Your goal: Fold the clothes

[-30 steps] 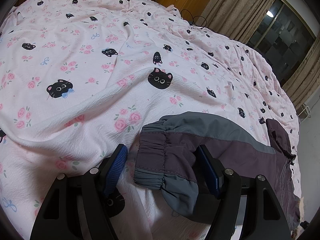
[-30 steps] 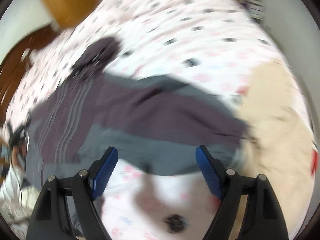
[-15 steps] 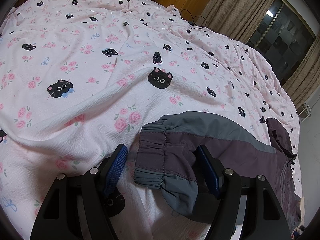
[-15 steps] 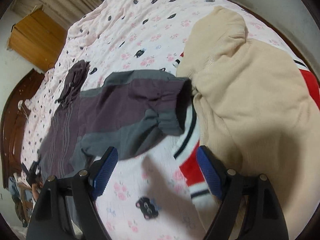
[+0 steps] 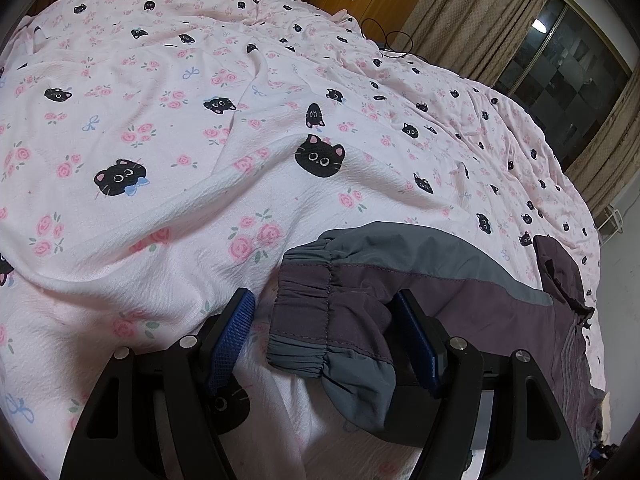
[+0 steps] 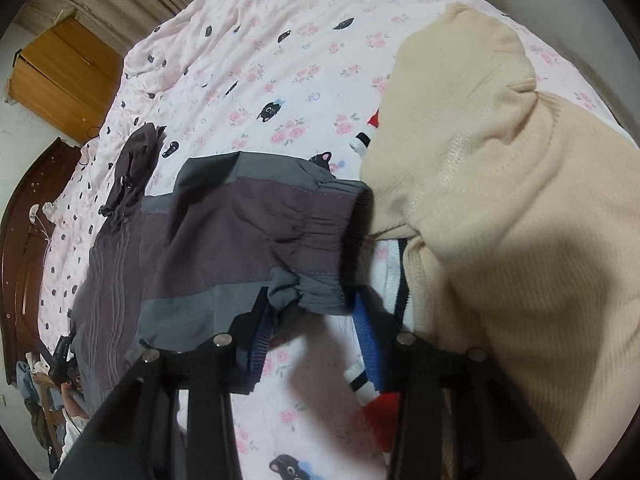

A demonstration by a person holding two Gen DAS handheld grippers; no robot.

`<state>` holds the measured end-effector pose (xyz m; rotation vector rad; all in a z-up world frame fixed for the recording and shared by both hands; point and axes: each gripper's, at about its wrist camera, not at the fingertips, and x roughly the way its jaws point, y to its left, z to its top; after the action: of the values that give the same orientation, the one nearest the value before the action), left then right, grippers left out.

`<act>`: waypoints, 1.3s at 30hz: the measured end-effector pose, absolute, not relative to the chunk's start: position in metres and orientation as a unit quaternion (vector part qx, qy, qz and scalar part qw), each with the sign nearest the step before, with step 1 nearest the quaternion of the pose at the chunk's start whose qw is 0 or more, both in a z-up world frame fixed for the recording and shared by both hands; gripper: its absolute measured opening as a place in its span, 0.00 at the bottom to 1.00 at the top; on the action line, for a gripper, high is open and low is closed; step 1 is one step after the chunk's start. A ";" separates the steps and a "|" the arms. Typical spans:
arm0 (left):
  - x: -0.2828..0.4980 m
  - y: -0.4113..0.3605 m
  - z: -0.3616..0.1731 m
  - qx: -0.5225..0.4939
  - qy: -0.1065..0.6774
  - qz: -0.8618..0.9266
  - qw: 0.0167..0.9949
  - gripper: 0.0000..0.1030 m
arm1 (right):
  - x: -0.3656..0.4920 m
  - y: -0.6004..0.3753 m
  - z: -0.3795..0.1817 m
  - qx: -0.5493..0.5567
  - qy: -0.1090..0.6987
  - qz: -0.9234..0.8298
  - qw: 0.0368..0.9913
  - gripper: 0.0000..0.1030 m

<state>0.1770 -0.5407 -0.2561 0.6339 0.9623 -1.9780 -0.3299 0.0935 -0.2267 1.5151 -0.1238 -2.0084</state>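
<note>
Left wrist view: I see my left gripper [image 5: 326, 336] with its jaws wide apart, resting low over the bed sheet [image 5: 200, 208], which is pink with black cat faces and roses. The elastic cuff [image 5: 304, 320] of one sleeve of the purple and grey jacket [image 5: 460, 292] lies between the two blue pads [image 5: 234, 330]. The cuff is closer to the right pad, and the sleeve cloth drapes over that pad; the left pad is apart from the cloth. So this claw is open and grips nothing. The sleeve runs to the right, toward the jacket body at the edge of the bed. Behind the bed I see brown curtains [image 5: 472, 12] and a dark window [image 5: 572, 64].

In the right wrist view, my right gripper [image 6: 310, 330] has its jaws much closer together, with the grey lower edge of the other cuff [image 6: 320, 248] between them. The picture is a little blurred here, so I cannot tell if the pads already press on the cloth or only stand beside it. This sleeve lies across the sheet, and its cuff touches a cream sweater [image 6: 500, 200] on the right. Under the sweater a red, white and black striped garment [image 6: 372, 396] shows. A wooden wardrobe [image 6: 64, 80] stands in the far left corner.
</note>
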 end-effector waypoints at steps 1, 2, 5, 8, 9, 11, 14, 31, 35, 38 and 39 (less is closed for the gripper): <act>0.177 -0.541 -0.256 0.252 0.383 -0.787 0.414 0.65 | -0.329 0.095 -0.224 0.569 -0.043 -0.763 0.304 0.35; 0.177 -0.541 -0.256 0.252 0.383 -0.787 0.414 0.65 | -0.327 0.097 -0.220 0.564 -0.038 -0.767 0.302 0.35; 0.177 -0.540 -0.256 0.252 0.383 -0.787 0.414 0.65 | -0.322 0.104 -0.208 0.551 -0.025 -0.781 0.294 0.34; 0.177 -0.540 -0.256 0.252 0.383 -0.787 0.414 0.65 | -0.316 0.108 -0.197 0.537 -0.003 -0.794 0.285 0.34; 0.177 -0.540 -0.256 0.252 0.383 -0.787 0.414 0.65 | -0.312 0.107 -0.193 0.532 0.013 -0.798 0.282 0.34; 0.177 -0.540 -0.256 0.252 0.383 -0.787 0.414 0.65 | -0.306 0.103 -0.189 0.527 0.046 -0.804 0.274 0.34; 0.177 -0.540 -0.256 0.252 0.383 -0.787 0.414 0.65 | -0.302 0.095 -0.196 0.530 0.093 -0.803 0.254 0.34; 0.192 -0.532 -0.246 0.243 0.394 -0.783 0.415 0.65 | -0.251 0.099 -0.146 0.445 0.182 -0.855 0.196 0.61; 0.196 -0.515 -0.230 0.254 0.373 -0.789 0.417 0.65 | -0.220 0.094 -0.139 0.456 0.149 -0.836 0.266 0.62; 0.189 -0.484 -0.210 0.276 0.315 -0.816 0.398 0.66 | -0.192 0.081 -0.146 0.469 0.146 -0.809 0.323 0.62; 0.185 -0.474 -0.205 0.285 0.300 -0.823 0.389 0.66 | -0.180 0.074 -0.151 0.473 0.153 -0.798 0.340 0.62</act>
<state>0.1855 -0.4740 -0.2053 0.7250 0.7620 -2.0919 -0.1798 0.0739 -0.1515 1.2298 0.3995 -2.0783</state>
